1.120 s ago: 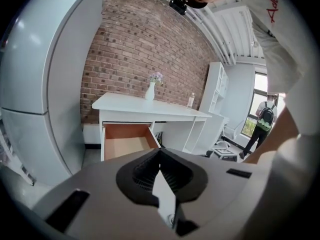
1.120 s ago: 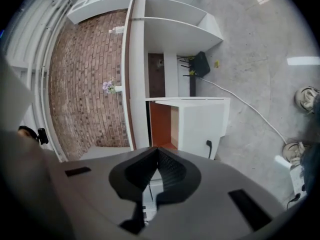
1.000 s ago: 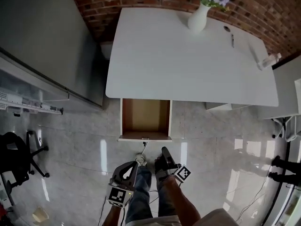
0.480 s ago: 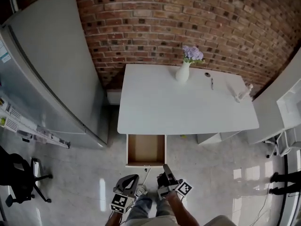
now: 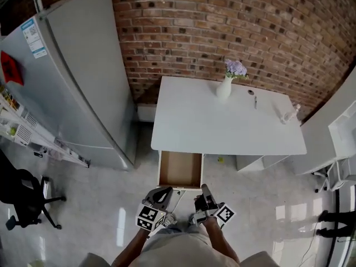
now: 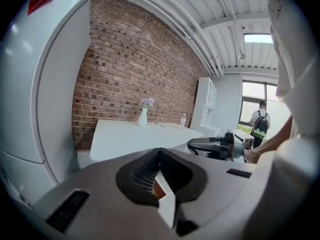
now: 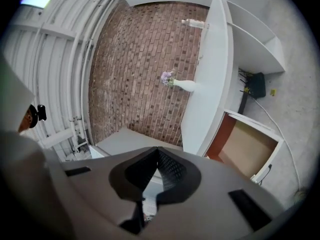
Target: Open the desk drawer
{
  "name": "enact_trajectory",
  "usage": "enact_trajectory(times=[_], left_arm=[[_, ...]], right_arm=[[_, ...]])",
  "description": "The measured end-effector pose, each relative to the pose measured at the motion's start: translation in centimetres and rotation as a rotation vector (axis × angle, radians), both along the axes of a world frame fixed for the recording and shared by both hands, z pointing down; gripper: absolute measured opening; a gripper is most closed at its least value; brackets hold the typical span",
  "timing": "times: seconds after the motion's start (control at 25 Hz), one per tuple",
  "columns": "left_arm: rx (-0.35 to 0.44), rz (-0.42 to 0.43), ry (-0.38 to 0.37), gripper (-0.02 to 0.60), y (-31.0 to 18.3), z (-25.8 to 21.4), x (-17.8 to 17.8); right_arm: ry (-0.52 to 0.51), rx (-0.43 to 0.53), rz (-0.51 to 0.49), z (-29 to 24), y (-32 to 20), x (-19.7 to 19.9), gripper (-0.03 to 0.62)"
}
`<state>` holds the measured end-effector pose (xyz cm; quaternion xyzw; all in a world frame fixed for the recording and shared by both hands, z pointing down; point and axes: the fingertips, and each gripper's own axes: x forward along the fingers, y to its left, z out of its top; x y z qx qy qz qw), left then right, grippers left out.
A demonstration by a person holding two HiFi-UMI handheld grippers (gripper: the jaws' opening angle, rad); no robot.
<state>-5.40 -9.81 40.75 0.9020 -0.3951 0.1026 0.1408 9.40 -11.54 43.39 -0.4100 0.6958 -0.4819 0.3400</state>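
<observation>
Your left gripper (image 5: 162, 194) hangs low in the head view, jaws pressed together with nothing between them. Your right gripper (image 5: 203, 192) sits just beside it at 3 o'clock, jaws closed tight and empty too. Straight up at 12 o'clock from the pair, the desk drawer (image 5: 181, 170) stands pulled out from under the white desk (image 5: 222, 124). Its brown inside is bare, and its front is near your gripper tips but clear of them. A white vase (image 5: 224, 88) with purple flowers stands at the desk's far edge, about 1 o'clock. The grey refrigerator (image 5: 83, 82) stands at 10 o'clock.
</observation>
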Motion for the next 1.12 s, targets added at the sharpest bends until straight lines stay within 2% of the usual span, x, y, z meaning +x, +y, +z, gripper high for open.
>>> enact_trajectory(times=[0.08, 0.24, 0.32, 0.4, 0.56, 0.68, 0.8, 0.88, 1.12], left_arm=[[0.015, 0.005, 0.009, 0.012, -0.2, -0.6, -0.2], [0.033, 0.002, 0.017, 0.012, 0.0, -1.3, -0.9], [0.028, 0.003, 0.020, 0.012, 0.3, -1.2, -1.0], [0.024, 0.007, 0.025, 0.012, 0.4, -1.1, -0.9], [0.029, 0.002, 0.026, 0.012, 0.8, -1.5, -0.8], [0.033, 0.004, 0.017, 0.012, 1.5, -1.6, -0.5], [0.028, 0.004, 0.020, 0.012, 2.4, -1.7, -0.1], [0.028, 0.008, 0.016, 0.012, 3.0, -1.5, 0.5], [0.018, 0.013, 0.006, 0.012, 6.0, -1.4, 3.5]], right_arm=[[0.051, 0.013, 0.002, -0.8, 0.2, 0.1, 0.017], [0.091, 0.012, -0.012, -1.5, 0.5, -0.5, 0.017], [0.159, 0.020, -0.026, -1.6, 0.8, -0.5, 0.017], [0.266, 0.033, -0.031, -1.8, 0.8, -0.4, 0.017], [0.550, 0.067, -0.079, -2.2, 0.9, -0.9, 0.017], [0.804, 0.111, -0.118, -2.8, 1.5, -1.6, 0.017], [1.082, 0.180, -0.100, -4.0, 2.2, -1.9, 0.017], [1.220, 0.238, -0.098, -4.8, 2.8, -2.3, 0.017], [1.333, 0.339, -0.200, -4.9, 7.0, -3.0, 0.017]])
